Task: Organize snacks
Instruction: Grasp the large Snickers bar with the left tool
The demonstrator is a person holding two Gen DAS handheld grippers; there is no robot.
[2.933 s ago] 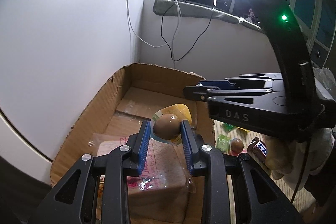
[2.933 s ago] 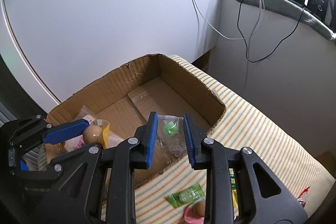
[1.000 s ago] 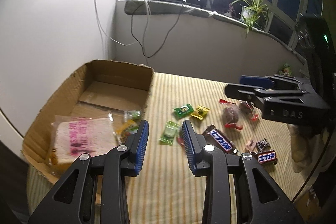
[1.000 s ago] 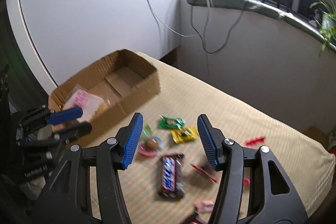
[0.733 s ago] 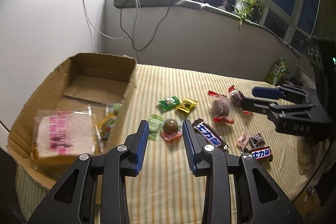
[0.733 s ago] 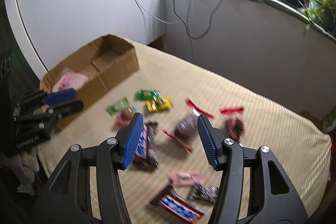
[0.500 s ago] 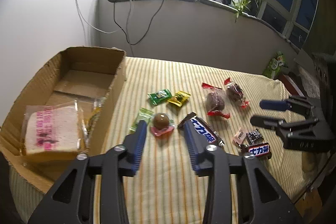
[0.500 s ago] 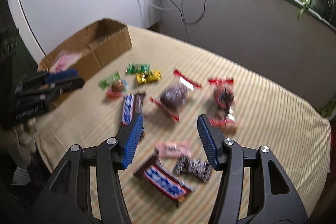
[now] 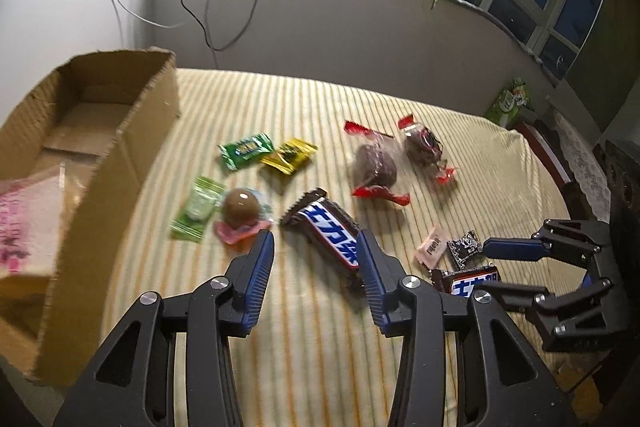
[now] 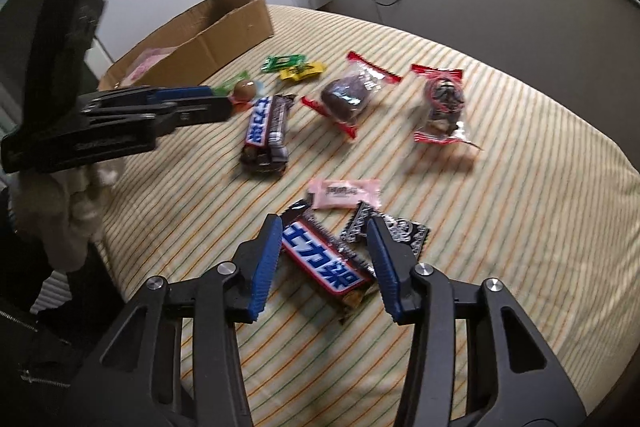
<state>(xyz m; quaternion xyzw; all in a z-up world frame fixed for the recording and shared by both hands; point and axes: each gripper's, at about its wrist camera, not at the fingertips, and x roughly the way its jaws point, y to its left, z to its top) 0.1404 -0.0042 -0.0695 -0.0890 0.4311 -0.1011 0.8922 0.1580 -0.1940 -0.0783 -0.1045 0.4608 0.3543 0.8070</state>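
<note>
Loose snacks lie on a striped cloth. My left gripper point(image 9: 316, 263) hangs over one dark Snickers bar point(image 9: 328, 233); its jaws are opening, the bar's near end lies between them, and the pads are clear of it. A brown egg on a pink wrapper point(image 9: 240, 209) lies just left. My right gripper point(image 10: 324, 247) is low over a second Snickers bar point(image 10: 324, 263), which lies slantwise between its closing jaws; no firm press shows. The cardboard box point(image 9: 120, 147) stands at the left with a bagged sandwich point(image 9: 16, 219) inside.
Green point(image 9: 246, 149), yellow point(image 9: 290, 155) and pale green point(image 9: 198, 207) candies lie near the box. Two red-ended cake bags point(image 9: 374, 167) point(image 9: 424, 147) lie further back. A pink packet point(image 10: 344, 193) and a patterned one point(image 10: 400, 231) lie beside the right gripper. The cloth's near edge point(image 10: 132, 267) drops off.
Both grippers have swung away from the box, without the egg and the green candy they held, and sunk towards the bars. The left jaws have widened; the right jaws have narrowed.
</note>
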